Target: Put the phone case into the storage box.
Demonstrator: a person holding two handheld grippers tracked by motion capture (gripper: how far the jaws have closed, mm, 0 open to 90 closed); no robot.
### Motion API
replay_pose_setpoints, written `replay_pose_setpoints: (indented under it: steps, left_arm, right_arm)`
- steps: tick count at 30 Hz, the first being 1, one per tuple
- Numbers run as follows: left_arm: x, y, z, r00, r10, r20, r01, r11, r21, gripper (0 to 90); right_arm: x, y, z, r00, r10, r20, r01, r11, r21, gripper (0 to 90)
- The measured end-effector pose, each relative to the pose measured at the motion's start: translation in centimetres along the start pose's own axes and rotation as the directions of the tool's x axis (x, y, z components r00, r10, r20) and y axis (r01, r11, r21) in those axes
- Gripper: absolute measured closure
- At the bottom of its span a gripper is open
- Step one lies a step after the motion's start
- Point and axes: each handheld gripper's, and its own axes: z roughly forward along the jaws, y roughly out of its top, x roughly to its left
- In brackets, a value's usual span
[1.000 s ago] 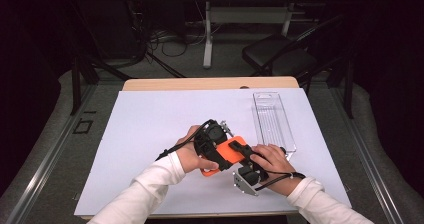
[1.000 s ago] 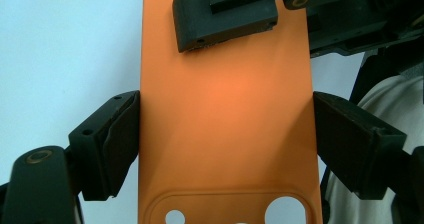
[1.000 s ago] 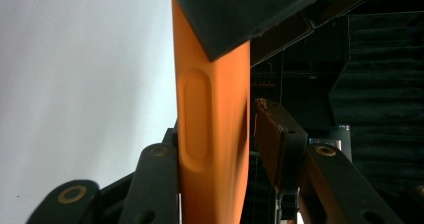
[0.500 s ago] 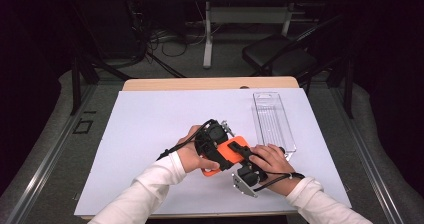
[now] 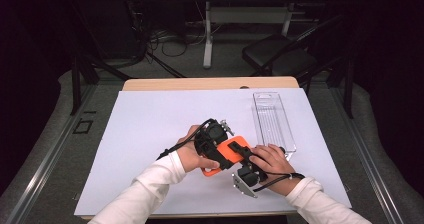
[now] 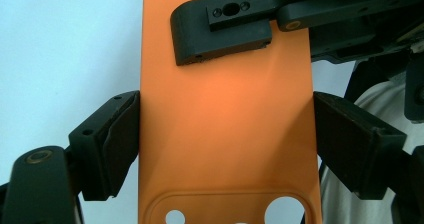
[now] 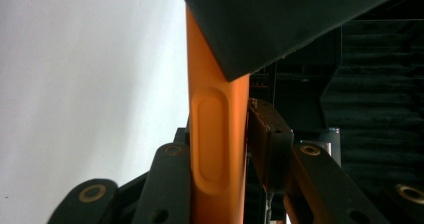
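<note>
Toward desk [image 5: 150, 114] front edge: orange phone case [image 5: 231, 153] clamped widthwise by left gripper [image 6: 225, 149], right gripper [image 7: 227, 159] just closing across its thickness, presumably for handover.

Bare white mat [image 5: 150, 134] left of grippers — clear tray [image 5: 272, 119] crowding right

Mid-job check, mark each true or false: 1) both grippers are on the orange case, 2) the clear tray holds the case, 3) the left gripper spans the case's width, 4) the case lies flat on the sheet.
1) True: left gripper and right gripper both clamp the orange case.
2) False: the clear tray stands apart, with nothing in it.
3) True: its jaws press both long edges.
4) False: it is held up, tilted, over the white sheet.
</note>
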Motion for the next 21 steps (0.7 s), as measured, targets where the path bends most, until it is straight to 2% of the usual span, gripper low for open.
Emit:
replay_pose_setpoints:
  steps: [12,13,21]
  left_arm:
    - [0.13,0.0,-0.02,0.9999,-0.009,0.008,0.009,1.0,0.0,16.0]
    - [0.32,-0.11,0.04,0.9993,-0.03,0.021,0.03,0.9995,-0.004,16.0]
    - [0.57,-0.18,0.04,0.9975,-0.053,0.046,0.054,0.9985,-0.008,15.9]
  right_arm:
    - [0.0,-0.02,0.04,1.0,0.005,0.005,-0.005,1.0,0.003,75.3]
    - [0.04,-0.03,0.12,0.9999,-0.004,0.01,0.004,1.0,0.001,76.2]
    - [0.08,-0.05,0.06,0.9998,-0.006,0.021,0.006,1.0,0.004,79.7]
